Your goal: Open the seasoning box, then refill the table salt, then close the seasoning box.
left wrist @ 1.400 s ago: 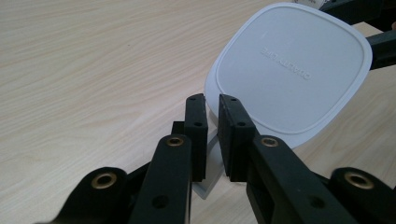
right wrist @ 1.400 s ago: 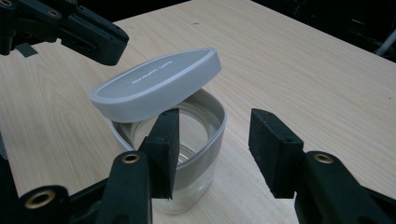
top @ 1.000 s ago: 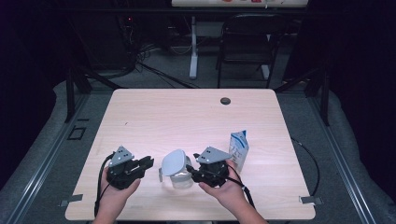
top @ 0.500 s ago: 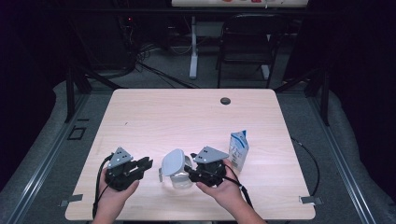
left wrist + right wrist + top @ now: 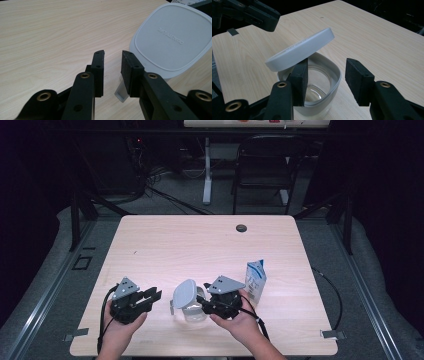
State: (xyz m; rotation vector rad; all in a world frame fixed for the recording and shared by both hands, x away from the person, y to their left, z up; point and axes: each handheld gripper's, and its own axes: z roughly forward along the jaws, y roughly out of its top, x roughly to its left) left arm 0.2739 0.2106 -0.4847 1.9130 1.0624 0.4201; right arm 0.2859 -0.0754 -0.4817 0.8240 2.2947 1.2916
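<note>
Light wood table (image 5: 200, 245), person's forearms entering from the near edge, one gripper in each hand. Clear container (image 5: 317, 82) sits near the front edge, roughly mid-table, between the two hands. Its white rounded-square lid (image 5: 185, 293) is raised and tilted, leaning up on the side toward the left gripper; in the right gripper view the lid (image 5: 299, 48) slopes over the container's open mouth, low end resting at the rim, high end up in the air. Right gripper (image 5: 204, 301) grasps the container: one jaw stands inside the mouth against the wall, the other outside it, with the rim between them. Whether the outer pad fully presses the wall cannot be told from the right gripper view, where a gap shows beside it. Left gripper (image 5: 152, 295) is just beside the lid and apart from it, jaws released and having just been opening, nothing between the pads. In the left gripper view the lid's top face (image 5: 172, 37) stands just beyond the jaw tips, a clear tab (image 5: 122, 92) showing below the right-hand jaw. Small blue-and-white carton (image 5: 255, 280) stands upright just past the right hand.
</note>
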